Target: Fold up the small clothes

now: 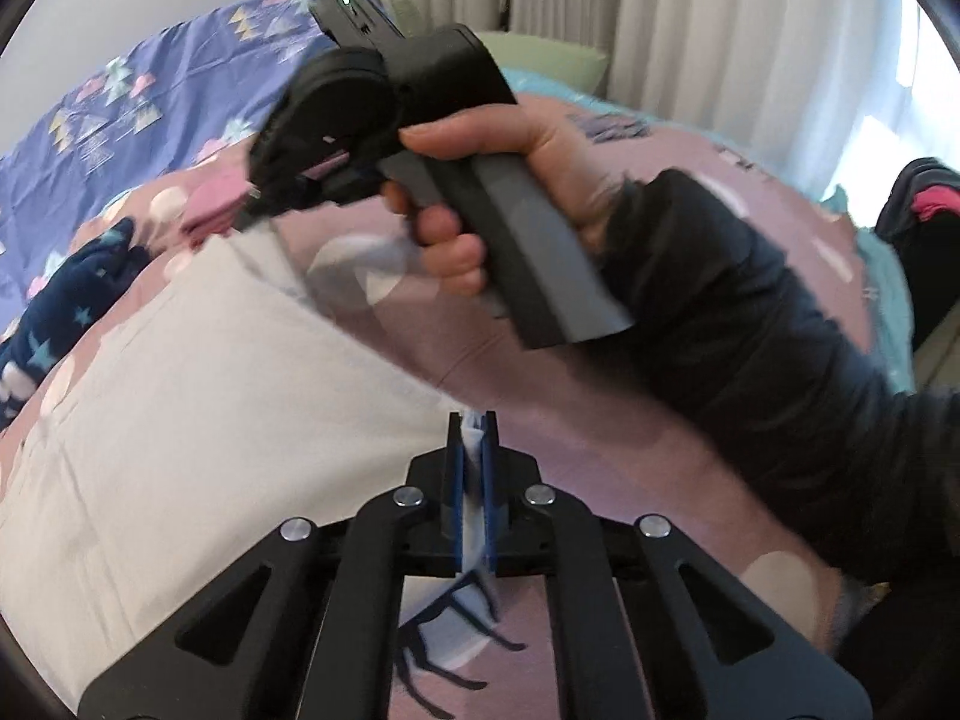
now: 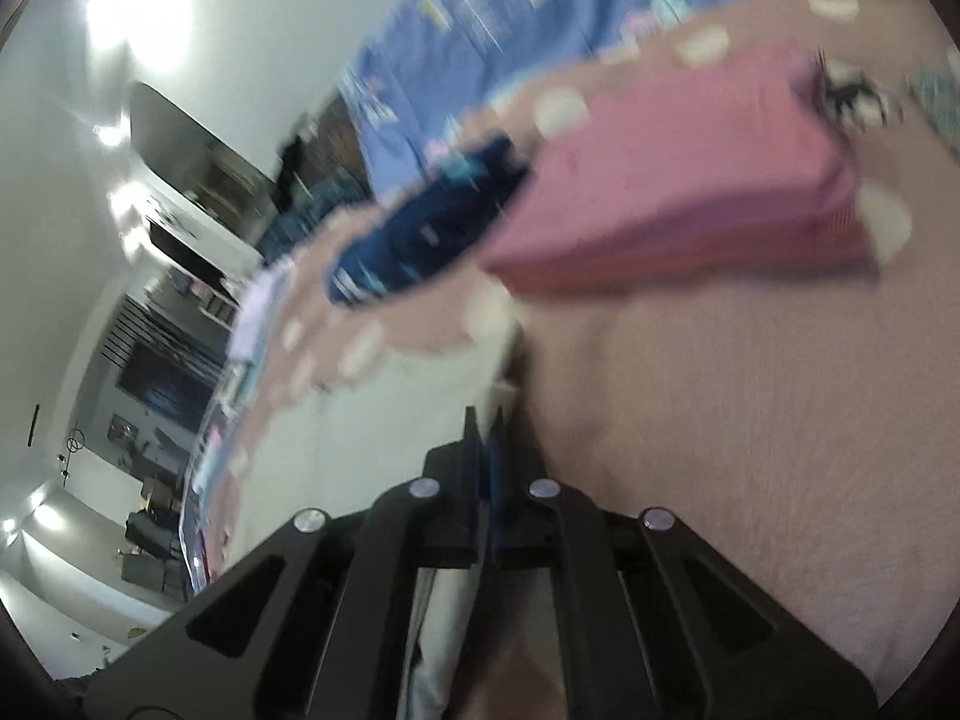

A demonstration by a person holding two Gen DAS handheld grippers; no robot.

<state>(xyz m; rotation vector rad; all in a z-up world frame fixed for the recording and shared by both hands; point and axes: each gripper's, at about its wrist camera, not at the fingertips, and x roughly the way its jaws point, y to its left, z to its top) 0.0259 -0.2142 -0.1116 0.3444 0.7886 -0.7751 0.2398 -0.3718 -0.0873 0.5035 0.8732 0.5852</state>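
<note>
Left gripper (image 1: 474, 420): jaws clenched on a fold of the white cloth (image 1: 198, 396); white fabric shows between the blue pads in the left wrist view.
Right gripper (image 2: 485, 420): jaws clenched together at the edge of the white cloth (image 2: 384, 420); the view is blurred, so whether fabric sits between the pads cannot be told.
Right gripper, as seen from the left wrist (image 1: 252, 195): nose pointing left and down at the far edge of the white cloth, tips blurred.
Hand (image 1: 480, 192): wrapped around the grey handle of the right gripper, with a dark sleeve (image 1: 750, 312) behind it.
White cloth: lies spread on the pink bedspread (image 1: 630, 450), between the two grippers.
Pink cloth (image 2: 690, 180): folded stack on the bedspread, beyond the white cloth.
Navy cloth (image 2: 432, 222): dark blue with pale stars, just beside the pink cloth, on its left.
Blue sheet (image 1: 120, 120): patterned, behind the bedspread.
Curtains (image 1: 690, 18): pale, at the far wall.
</note>
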